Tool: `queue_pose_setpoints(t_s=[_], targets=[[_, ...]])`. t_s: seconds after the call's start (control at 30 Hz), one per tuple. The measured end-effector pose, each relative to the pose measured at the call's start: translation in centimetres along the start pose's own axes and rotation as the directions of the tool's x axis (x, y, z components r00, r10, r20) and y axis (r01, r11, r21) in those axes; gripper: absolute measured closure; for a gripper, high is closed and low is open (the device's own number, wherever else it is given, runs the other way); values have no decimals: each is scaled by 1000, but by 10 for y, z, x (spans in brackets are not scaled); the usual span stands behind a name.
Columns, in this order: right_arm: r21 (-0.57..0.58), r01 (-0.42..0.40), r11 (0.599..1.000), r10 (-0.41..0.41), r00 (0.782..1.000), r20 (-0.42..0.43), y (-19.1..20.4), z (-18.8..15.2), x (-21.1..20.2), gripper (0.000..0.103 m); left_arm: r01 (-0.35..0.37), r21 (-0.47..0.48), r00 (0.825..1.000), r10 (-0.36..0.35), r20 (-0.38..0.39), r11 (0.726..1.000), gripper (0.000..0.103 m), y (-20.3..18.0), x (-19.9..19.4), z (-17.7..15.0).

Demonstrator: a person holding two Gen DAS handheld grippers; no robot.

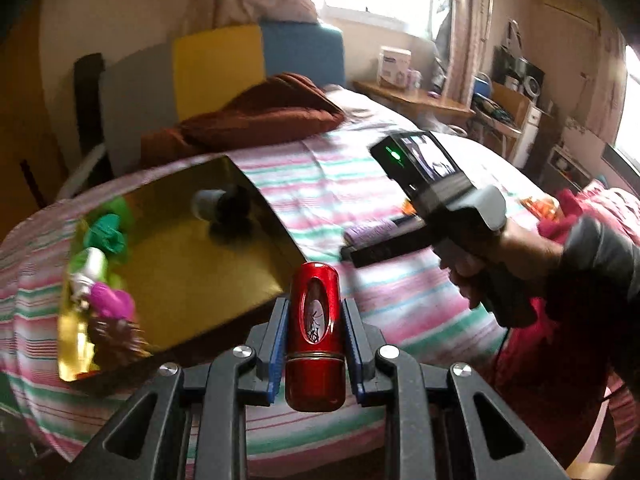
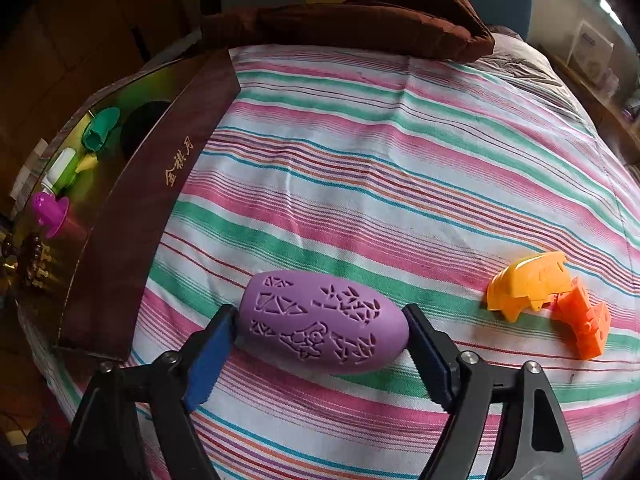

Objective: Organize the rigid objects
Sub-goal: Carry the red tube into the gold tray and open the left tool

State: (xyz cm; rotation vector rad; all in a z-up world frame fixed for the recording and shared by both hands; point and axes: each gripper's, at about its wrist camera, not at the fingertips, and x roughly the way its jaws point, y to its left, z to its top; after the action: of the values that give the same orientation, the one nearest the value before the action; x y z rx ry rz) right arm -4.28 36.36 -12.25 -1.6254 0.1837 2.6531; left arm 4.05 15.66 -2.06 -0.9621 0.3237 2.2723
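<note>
The left gripper (image 1: 314, 344) points forward over the striped sheet (image 2: 400, 160), just in front of the box (image 1: 192, 256). Its two blue-padded fingers (image 1: 276, 344) squeeze a shiny red tube (image 1: 315, 336) from both sides. The red tube stands upright between them, above the sheet and just to the right of the box's near corner. It has an oval window with a dark drawing inside, too small to read.

The right gripper (image 2: 320, 356) is low over the sheet, to the right of the box. In the left wrist view a hand (image 1: 516, 276) in a dark sleeve holds its handle, and a green light glows on its top. Its fingers (image 2: 208, 360) are spread wide, one at each end of a purple egg-shaped thing (image 2: 324, 322). The left finger touches the purple thing's end. The right finger is just beside the other end, and I cannot tell if it touches. The purple thing lies on its side on the sheet, with cut-out shapes all over it.

The box has a brown outside and a gold inside. Gold Chinese writing runs along its brown side wall (image 2: 176, 164). Inside the box are a green toy (image 2: 100, 128), a pink toy (image 2: 50, 208), a white and green piece (image 2: 62, 170) and a dark round thing (image 1: 228, 204).

Far to the right of the box, a yellow toy (image 2: 528, 284) and an orange toy (image 2: 584, 324) lie touching on the sheet. A brown pillow (image 2: 360, 20) lies behind the box.
</note>
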Motion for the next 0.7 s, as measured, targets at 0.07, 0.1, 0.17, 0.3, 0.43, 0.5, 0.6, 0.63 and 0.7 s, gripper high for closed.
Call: queue_pose_setpoints(t_s=[0.07, 0.1, 0.17, 0.3, 0.43, 0.5, 0.6, 0.63, 0.7], targets=[[4, -4, 1000, 4, 1000, 1, 0, 1, 0, 16, -25, -9, 1000, 25, 10, 1000, 78, 8, -3, 3], [4, -4, 1000, 4, 1000, 1, 1, 1, 0, 16, -32, -18, 999, 32, 14, 999, 78, 11, -5, 4], [-1, 16, 1000, -16, 1000, 4, 1, 0, -1, 26, -41, -35, 999, 42, 17, 999, 78, 17, -8, 6], [-9, 25, 1000, -25, 1000, 9, 2, 2, -1, 26, -62, -66, 998, 63, 19, 996, 78, 30, -9, 5], [-6, 20, 1000, -20, 1000, 9, 0, 2, -2, 26, -79, -90, 997, 80, 12, 993, 78, 40, -10, 2], [-10, 26, 1000, -26, 1000, 11, 1, 2, -2, 25, -88, -98, 996, 89, 9, 991, 78, 44, -10, 0], [-14, 30, 999, -30, 999, 12, 1, 2, -2, 25, -99, -111, 995, 101, 5, 989, 78, 48, -11, -3], [-16, 31, 999, -31, 999, 12, 1, 3, -2, 26, -102, -116, 995, 103, 3, 988, 78, 49, -11, -3], [-28, 37, 999, -37, 999, 14, 2, 2, -2, 26, -104, -126, 994, 105, -3, 986, 78, 53, -11, -5]])
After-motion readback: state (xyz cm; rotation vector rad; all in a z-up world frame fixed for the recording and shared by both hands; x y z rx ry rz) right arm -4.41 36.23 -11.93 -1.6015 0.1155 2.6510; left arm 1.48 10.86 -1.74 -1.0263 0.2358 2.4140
